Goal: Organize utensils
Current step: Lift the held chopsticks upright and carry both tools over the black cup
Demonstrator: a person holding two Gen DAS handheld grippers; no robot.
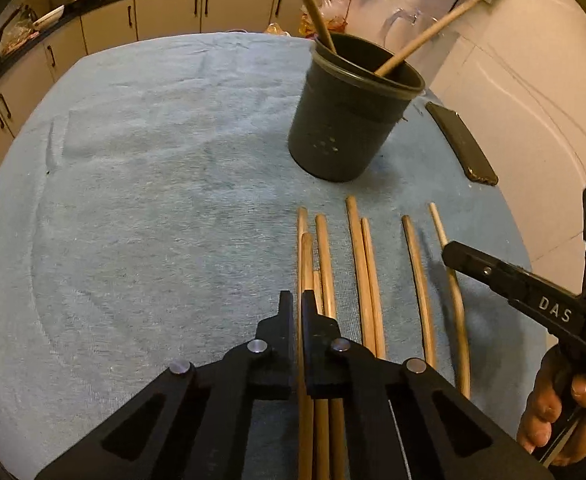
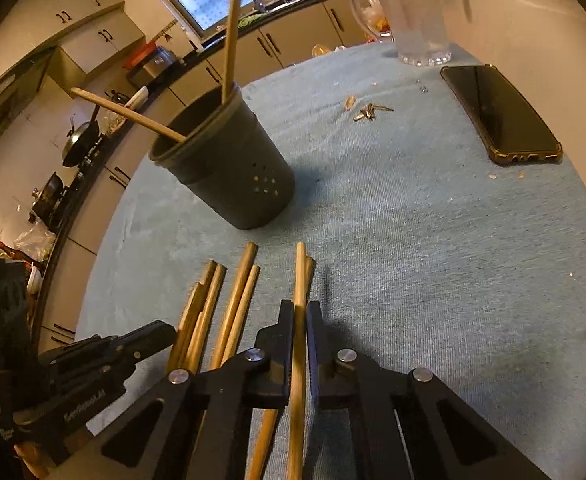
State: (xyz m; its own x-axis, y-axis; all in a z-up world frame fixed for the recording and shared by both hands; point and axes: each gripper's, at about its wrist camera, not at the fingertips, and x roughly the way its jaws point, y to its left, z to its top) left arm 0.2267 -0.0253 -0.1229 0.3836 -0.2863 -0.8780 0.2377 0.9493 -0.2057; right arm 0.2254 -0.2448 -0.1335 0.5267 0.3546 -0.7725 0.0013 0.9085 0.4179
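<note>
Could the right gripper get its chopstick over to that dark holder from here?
Probably yes. The right gripper is shut on a chopstick, and only bare blue cloth lies between it and the holder, whose mouth stays mostly open.

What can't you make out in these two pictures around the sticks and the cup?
- Near ends of the sticks: left wrist view, hidden under the left hand-held gripper and cut off by the bottom edge.
- Cup bottom inside: both views, hidden by its wall.
- Small bits beside the phone: right wrist view, too small to identify.
- Jug top: right wrist view, cut off by the top edge.
</note>
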